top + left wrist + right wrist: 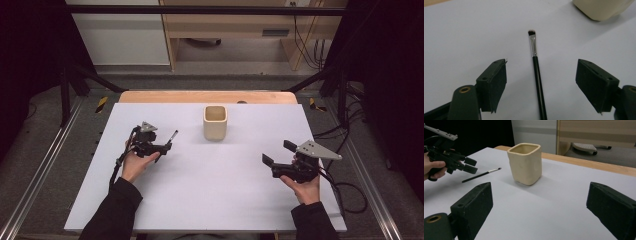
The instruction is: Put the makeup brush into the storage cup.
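Note:
A thin black-handled makeup brush (173, 135) lies flat on the white table sheet (210, 195), bristles pointing away from my left hand. My left gripper (165, 146) hangs low over its handle end. In the left gripper view the brush (537, 75) runs up the gap of my left gripper (541, 65), whose pads stand apart from it on both sides. A cream square cup (215, 122) stands upright at the middle back, empty as far as I see. My right gripper (278, 152) rests open at the right, aimed at the cup (525, 163), with nothing between its fingers.
A wooden table edge (207, 96) shows behind the sheet. Black frame bars and cables flank the table. In the right gripper view the left gripper (470, 165) and the brush (481, 175) lie left of the cup.

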### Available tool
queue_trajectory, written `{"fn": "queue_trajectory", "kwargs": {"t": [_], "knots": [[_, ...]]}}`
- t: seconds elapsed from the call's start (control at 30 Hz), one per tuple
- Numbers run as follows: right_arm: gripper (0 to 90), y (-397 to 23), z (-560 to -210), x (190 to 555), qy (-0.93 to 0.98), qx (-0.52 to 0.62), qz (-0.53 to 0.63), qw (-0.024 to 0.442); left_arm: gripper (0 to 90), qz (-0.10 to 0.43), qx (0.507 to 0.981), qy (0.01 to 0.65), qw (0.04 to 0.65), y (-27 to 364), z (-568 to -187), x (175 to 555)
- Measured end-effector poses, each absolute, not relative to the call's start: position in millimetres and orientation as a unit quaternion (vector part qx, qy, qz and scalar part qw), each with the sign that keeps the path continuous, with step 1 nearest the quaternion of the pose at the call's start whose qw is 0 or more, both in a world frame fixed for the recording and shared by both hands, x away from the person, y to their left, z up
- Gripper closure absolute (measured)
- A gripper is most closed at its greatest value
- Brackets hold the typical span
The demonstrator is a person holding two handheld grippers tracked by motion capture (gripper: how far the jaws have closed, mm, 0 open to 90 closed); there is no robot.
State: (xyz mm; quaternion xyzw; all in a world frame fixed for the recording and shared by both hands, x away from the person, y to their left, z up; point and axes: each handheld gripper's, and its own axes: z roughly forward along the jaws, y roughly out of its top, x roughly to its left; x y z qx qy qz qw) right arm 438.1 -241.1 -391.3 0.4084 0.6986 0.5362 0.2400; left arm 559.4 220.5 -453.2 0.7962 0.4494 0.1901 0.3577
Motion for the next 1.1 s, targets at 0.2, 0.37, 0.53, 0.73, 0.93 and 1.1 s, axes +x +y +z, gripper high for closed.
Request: {"fn": "queue_trajectory", "kwargs": {"t": [0.2,0.37,0.53,0.73,0.93,1.1], "knots": [[7.1,-240.6,-391.7,438.2,0.700,0.408,0.535,0.238,35.1,0.180,0.806,0.452,0.337,217.4,-462.8,564.2],[7.2,-240.7,-391.7,438.2,0.700,0.408,0.535,0.239,42.8,0.172,0.815,0.449,0.322,214.9,-469.1,565.2],[7.2,-240.5,-391.7,438.1,0.700,0.408,0.535,0.238,52.2,0.173,0.819,0.446,0.318,213.6,-470.7,564.9],[7.2,-240.4,-391.7,437.9,0.700,0.408,0.535,0.238,64.6,0.175,0.820,0.445,0.313,212.8,-470.0,563.4],[7.2,-240.5,-391.6,437.9,0.701,0.408,0.535,0.238,74.7,0.177,0.827,0.438,0.306,212.0,-469.0,561.8],[7.2,-240.5,-391.5,437.8,0.700,0.408,0.535,0.238,81.5,0.172,0.830,0.434,0.305,212.5,-468.4,561.4]]}}
